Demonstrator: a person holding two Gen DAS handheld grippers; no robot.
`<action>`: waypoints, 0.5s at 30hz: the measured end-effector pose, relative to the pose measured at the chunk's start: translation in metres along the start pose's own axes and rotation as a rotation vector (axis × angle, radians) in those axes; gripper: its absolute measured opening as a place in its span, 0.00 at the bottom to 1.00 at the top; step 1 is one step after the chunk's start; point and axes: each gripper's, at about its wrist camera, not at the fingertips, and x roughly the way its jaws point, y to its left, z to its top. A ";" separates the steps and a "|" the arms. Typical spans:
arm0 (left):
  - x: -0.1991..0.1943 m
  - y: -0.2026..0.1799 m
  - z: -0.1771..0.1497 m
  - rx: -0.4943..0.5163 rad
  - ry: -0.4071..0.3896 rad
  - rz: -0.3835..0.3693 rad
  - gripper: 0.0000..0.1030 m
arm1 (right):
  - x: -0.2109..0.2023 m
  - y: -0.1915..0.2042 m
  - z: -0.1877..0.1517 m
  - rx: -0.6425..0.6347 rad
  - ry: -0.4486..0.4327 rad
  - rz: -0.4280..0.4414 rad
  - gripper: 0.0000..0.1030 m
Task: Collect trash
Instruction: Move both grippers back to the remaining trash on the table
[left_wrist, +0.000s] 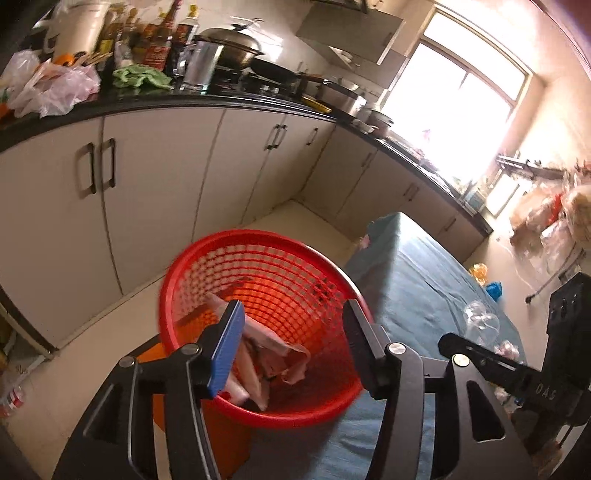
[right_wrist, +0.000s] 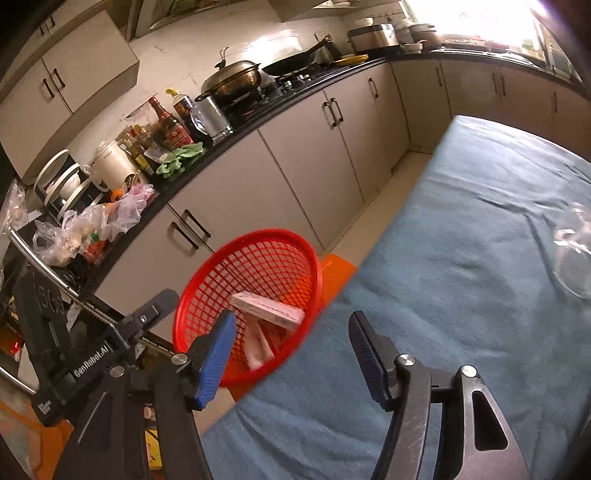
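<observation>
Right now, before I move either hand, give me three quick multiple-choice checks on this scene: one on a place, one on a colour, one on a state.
1. Where does the basket stand?
A. on the counter
B. beside the blue-covered table
C. on the stove

2. What colour is the basket?
A. red
B. green
C. white

3. How are the right gripper's jaws?
A. clamped on a carton
B. clamped on a bottle
C. apart, holding nothing

Key: 1 B, the basket sits low against the blue-covered table edge. 2 A, its mesh wall is red, with cartons inside. 3 C, the right gripper shows a clear gap between its blue pads.
</observation>
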 end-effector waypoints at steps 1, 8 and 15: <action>0.000 -0.005 -0.002 0.009 0.002 -0.003 0.53 | -0.004 -0.004 -0.004 0.005 -0.001 -0.010 0.66; 0.005 -0.057 -0.017 0.103 0.039 -0.037 0.53 | -0.045 -0.033 -0.023 0.022 -0.046 -0.046 0.66; 0.010 -0.123 -0.040 0.229 0.095 -0.083 0.60 | -0.112 -0.077 -0.036 0.072 -0.156 -0.086 0.66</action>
